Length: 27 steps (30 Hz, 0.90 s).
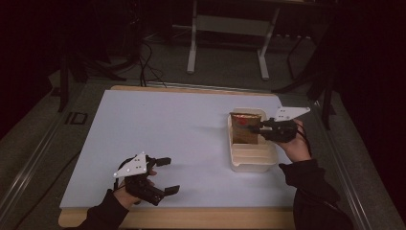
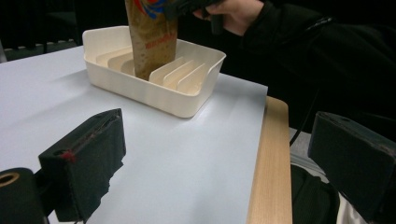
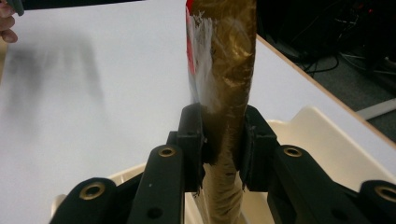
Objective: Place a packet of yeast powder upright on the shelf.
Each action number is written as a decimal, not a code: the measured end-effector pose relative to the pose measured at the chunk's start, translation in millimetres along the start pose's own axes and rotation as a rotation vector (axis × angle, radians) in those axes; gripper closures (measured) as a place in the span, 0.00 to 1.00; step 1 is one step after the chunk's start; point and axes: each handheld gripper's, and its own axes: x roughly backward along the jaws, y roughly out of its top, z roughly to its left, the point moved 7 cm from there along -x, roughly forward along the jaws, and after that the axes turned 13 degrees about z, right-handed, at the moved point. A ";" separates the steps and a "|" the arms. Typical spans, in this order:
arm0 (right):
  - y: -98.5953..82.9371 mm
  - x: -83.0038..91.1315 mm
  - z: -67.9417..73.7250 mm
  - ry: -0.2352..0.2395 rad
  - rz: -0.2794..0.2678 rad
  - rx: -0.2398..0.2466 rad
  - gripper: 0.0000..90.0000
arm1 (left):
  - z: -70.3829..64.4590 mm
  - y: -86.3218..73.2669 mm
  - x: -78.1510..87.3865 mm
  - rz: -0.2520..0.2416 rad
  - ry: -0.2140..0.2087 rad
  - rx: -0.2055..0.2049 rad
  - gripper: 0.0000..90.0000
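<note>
Right gripper (image 3: 223, 140) clamps the brown foil packet (image 3: 226, 70) between both jaws, upright in the cream slotted plastic tray (image 1: 251, 160); left gripper (image 1: 165, 175) gapes wide, near-left.

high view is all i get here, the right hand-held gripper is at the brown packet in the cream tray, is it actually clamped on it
Observer: Yes. In the right gripper view the right hand-held gripper has both jaws pressed against the brown packet.
Operator: is the packet down in a slot yet
Observer: The left gripper view shows its lower end between two dividers of the cream tray, standing upright.
Operator: left one holding anything
Observer: No. The left hand-held gripper has its jaws wide apart over bare table.
</note>
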 end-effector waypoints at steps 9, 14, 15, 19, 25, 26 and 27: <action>-19.0 -11.4 -3.5 0.015 0.004 -0.049 0.81 | -1.2 0.1 -0.4 -0.002 -0.002 0.000 0.05; -22.7 -10.8 -3.9 0.014 -0.010 -0.063 0.81 | -0.6 -0.1 -0.4 -0.001 0.000 0.001 0.05; -22.9 -10.6 -4.0 0.015 -0.009 -0.067 0.81 | -0.7 -0.1 -0.5 -0.001 0.000 -0.001 0.05; -21.8 -9.9 -3.5 0.007 0.014 -0.084 0.79 | -1.4 -0.3 -1.0 0.001 -0.002 -0.002 0.05; -17.1 -3.1 -6.8 -0.063 0.063 -0.194 0.59 | -0.6 -0.4 -0.3 -0.002 -0.001 0.000 0.05; -16.2 -1.5 -7.3 -0.065 0.057 -0.209 0.57 | -0.6 -0.4 -0.3 -0.001 -0.001 0.000 0.05; -15.3 1.5 -8.2 -0.079 0.054 -0.221 0.54 | -0.6 -0.4 -0.4 -0.001 0.001 -0.001 0.05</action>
